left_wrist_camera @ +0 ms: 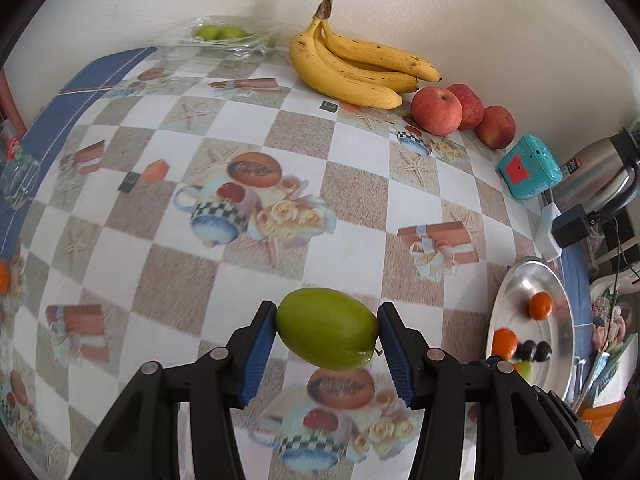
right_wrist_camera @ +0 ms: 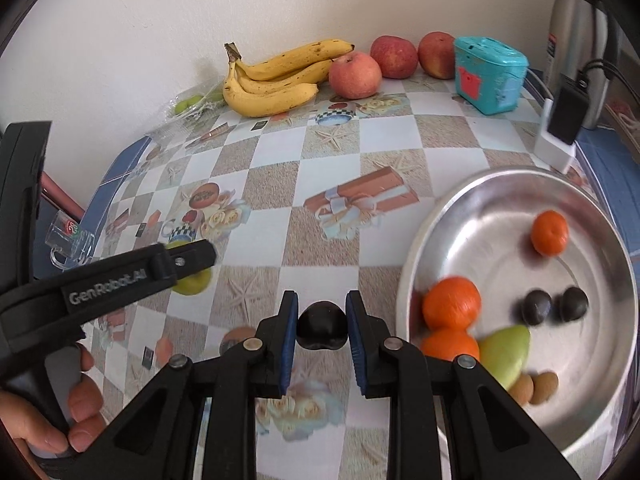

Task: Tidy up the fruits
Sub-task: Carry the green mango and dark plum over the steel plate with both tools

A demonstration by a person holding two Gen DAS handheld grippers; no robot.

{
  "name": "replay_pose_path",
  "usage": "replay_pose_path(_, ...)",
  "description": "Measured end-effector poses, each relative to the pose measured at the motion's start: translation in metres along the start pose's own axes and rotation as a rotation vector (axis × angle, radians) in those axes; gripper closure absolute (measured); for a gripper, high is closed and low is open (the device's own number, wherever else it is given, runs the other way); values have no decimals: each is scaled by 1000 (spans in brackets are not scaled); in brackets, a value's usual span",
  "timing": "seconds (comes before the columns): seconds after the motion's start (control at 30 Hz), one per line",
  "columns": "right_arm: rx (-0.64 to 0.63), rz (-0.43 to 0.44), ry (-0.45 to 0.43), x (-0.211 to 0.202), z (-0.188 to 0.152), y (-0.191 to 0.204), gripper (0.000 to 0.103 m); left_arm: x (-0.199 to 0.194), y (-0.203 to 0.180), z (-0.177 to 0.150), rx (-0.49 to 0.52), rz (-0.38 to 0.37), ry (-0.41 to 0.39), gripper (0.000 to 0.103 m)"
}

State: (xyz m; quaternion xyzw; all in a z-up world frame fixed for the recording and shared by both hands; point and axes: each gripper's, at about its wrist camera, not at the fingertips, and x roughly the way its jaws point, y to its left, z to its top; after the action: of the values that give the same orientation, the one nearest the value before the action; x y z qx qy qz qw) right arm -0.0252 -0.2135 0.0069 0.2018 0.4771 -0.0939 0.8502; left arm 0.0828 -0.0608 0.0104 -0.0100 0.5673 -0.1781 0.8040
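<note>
My table (right_wrist_camera: 340, 152) is the biggest thing here, its patterned cloth running back to the wall, and its middle lies bare between both my tongs and the far edge. The steel bowl (right_wrist_camera: 472, 200) sits at the near right corner, holding tangerines (right_wrist_camera: 451, 303), two dark fruits, a pale green one and small brown ones. Bananas (right_wrist_camera: 276, 80) and apples (right_wrist_camera: 354, 74) line the far edge, with the teal box (right_wrist_camera: 490, 76) toward the far right corner.

My left gripper (left_wrist_camera: 326, 334) is clamped on a green fruit (left_wrist_camera: 327, 334), held above the cloth near the front edge. My right gripper (right_wrist_camera: 322, 326) pinches a dark fruit (right_wrist_camera: 321, 326), just left of the bowl's rim.

I judge both should go into the bowl. The right one is closer, so I would carry it over the rim first, low and level, and let go over the bare steel past the tangerines, so nothing rolls. The left one then needs room: I should clear my right tongs away first.
</note>
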Motion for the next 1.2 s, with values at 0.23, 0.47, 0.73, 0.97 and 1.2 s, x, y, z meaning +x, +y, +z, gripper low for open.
replay_pose_path(0.23, 9, -14, -14, -21, -20, -1, 78, -19, 7, -17, -22, -11, -5, 48)
replay_pose_path(0.47, 13, -25, -19, -35, -35, -2, 78, -32, 9, -31, -26, -18, -14, 48)
replay_pose_path(0.73, 27, -39, -22, -47, -48, -9, 78, -40, 2, -43, -13, -18, -24, 48)
replay_pose_path(0.97, 55, -51, -8, -50, -53, -20, 78, -39, -8, -46, 7, -7, -24, 48)
replay_pose_path(1.2, 108, -104, -2, -52, -47, -42, 78, -32, -36, -51, 71, -4, -12, 48)
